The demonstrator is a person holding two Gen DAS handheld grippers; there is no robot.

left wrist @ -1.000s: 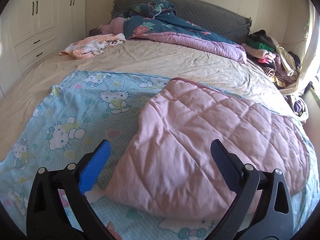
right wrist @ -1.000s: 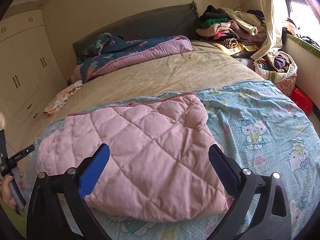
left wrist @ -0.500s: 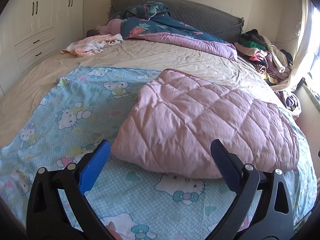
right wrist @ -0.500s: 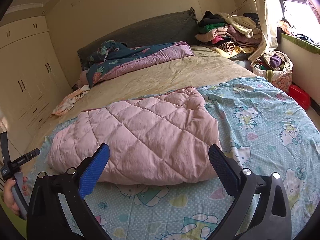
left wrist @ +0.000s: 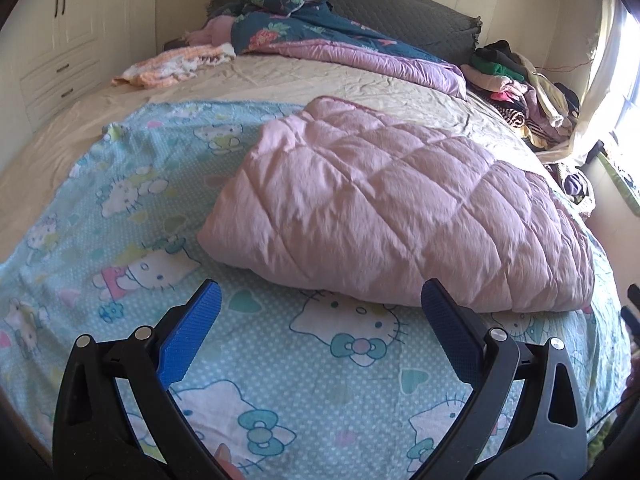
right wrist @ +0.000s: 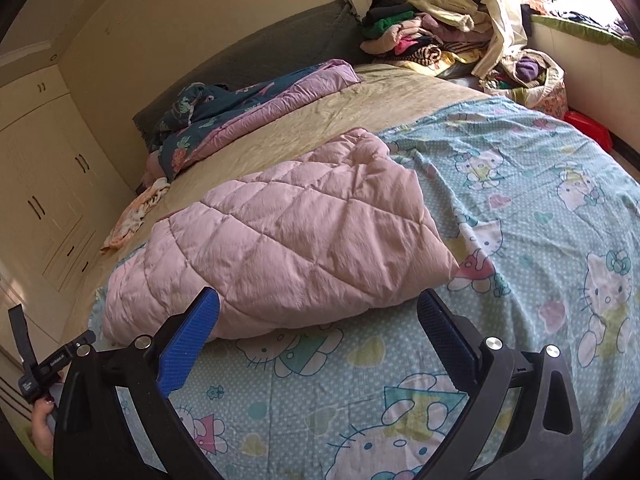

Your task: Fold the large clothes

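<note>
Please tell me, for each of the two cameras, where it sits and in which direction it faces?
Left wrist: on the open left tool, over the bed's foot, facing the headboard; only its blue fingers show.
Right wrist: on the open right tool, facing the headboard; a hand holding the other tool's handle shows at lower left.
Shared: the pink quilted blanket on the Hello Kitty sheet, and the clothes pile.

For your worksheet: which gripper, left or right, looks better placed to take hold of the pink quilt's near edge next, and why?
Probably the right. The right gripper is open with the pink quilt edge reaching its fingertips. The left gripper, also open, has bare cartoon-cat sheet between it and the quilt.
</note>
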